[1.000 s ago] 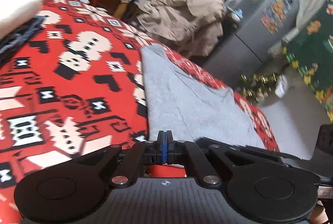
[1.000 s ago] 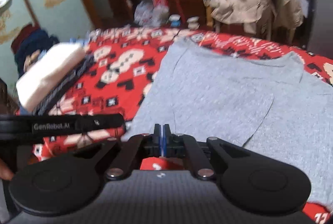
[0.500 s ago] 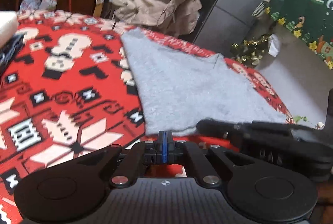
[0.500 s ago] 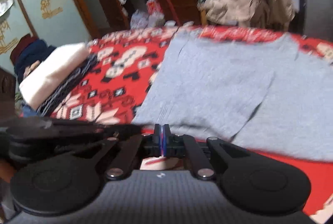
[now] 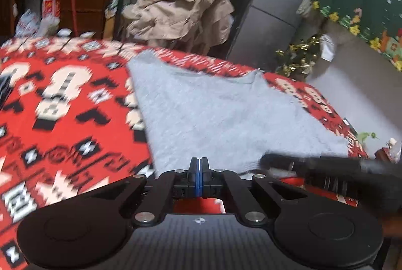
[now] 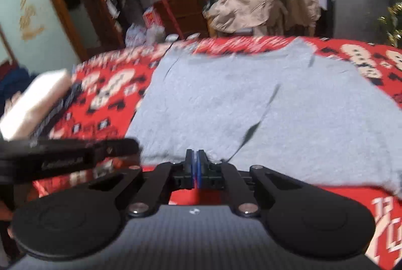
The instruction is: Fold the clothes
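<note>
A grey T-shirt [image 5: 213, 114] lies flat on a red patterned blanket [image 5: 62, 119], with a sleeve folded in over its body [image 6: 251, 104]. My left gripper [image 5: 199, 160] is shut, its blue pads together, with the tips over the shirt's near edge. No cloth shows between the pads. My right gripper [image 6: 195, 152] is also shut at the same near edge, further along. The two grippers are side by side: the right gripper's body [image 5: 326, 169] shows in the left wrist view and the left gripper's body [image 6: 75, 154] in the right wrist view. Both views are blurred.
A stack of folded clothes with a white piece on top [image 6: 32, 99] rests on the blanket's left side. Beyond the bed a beige coat [image 5: 181, 6] hangs over a chair, beside cluttered shelves and a grey fridge [image 5: 271, 6]. The floor [image 5: 364, 94] lies right of the bed.
Both views have swung and rolled, so the shirt now sits straight ahead in each. The grippers have drawn closer together along the shirt's near edge. Both stayed shut.
</note>
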Demonstrator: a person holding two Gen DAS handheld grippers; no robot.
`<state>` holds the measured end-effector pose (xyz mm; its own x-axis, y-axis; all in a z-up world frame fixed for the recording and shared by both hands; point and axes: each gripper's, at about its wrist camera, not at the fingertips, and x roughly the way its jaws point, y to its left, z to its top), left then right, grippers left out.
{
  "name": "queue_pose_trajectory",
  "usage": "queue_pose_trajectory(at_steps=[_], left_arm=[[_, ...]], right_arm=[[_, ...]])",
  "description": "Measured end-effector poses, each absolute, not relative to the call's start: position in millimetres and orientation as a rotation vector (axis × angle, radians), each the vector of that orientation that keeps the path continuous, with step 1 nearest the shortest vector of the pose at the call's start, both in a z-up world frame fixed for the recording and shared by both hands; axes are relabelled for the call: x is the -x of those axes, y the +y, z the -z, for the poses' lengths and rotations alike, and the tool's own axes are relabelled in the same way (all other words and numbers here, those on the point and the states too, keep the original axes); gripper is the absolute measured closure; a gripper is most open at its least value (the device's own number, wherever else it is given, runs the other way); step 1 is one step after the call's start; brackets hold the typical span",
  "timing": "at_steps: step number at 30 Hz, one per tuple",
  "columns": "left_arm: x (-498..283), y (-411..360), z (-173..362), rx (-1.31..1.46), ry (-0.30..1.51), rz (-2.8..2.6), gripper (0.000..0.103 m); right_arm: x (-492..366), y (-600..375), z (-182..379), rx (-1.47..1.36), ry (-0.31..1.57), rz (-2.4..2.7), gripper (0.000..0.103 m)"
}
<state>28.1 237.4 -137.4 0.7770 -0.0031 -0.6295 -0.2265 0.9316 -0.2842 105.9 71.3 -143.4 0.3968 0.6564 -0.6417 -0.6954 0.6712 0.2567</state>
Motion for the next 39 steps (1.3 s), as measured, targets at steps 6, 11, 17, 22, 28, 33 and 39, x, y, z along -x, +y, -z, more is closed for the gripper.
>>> queue_pose_trajectory(at_steps=[6, 11, 17, 22, 28, 33, 39], left_arm=[[-66, 245, 131, 0.323, 0.658, -0.119, 0.102], [-109, 270, 127, 0.308, 0.683, -0.145, 0.102], [-144, 291, 130, 0.258, 0.699, -0.154, 0.101], [-160, 300, 139, 0.243, 0.710, -0.136, 0.101], [-162, 298, 147, 0.212, 0.725, -0.169, 0.099], [-157, 297, 140, 0.223, 0.705, -0.153, 0.099], [-127, 274, 123, 0.194, 0.694, -0.069, 0.099]], right_arm=[[-174, 64, 139, 0.030, 0.771, -0.740, 0.095], [-210, 71, 148, 0.020, 0.786, -0.731, 0.091], [-228, 87, 160, 0.018, 0.797, -0.745, 0.079], [-224, 94, 163, 0.056, 0.767, -0.747, 0.101], [-222, 89, 162, 0.046, 0.730, -0.683, 0.102], [-219, 87, 165, 0.076, 0.740, -0.669, 0.101], [-212, 69, 153, 0.040, 0.717, -0.649, 0.091]])
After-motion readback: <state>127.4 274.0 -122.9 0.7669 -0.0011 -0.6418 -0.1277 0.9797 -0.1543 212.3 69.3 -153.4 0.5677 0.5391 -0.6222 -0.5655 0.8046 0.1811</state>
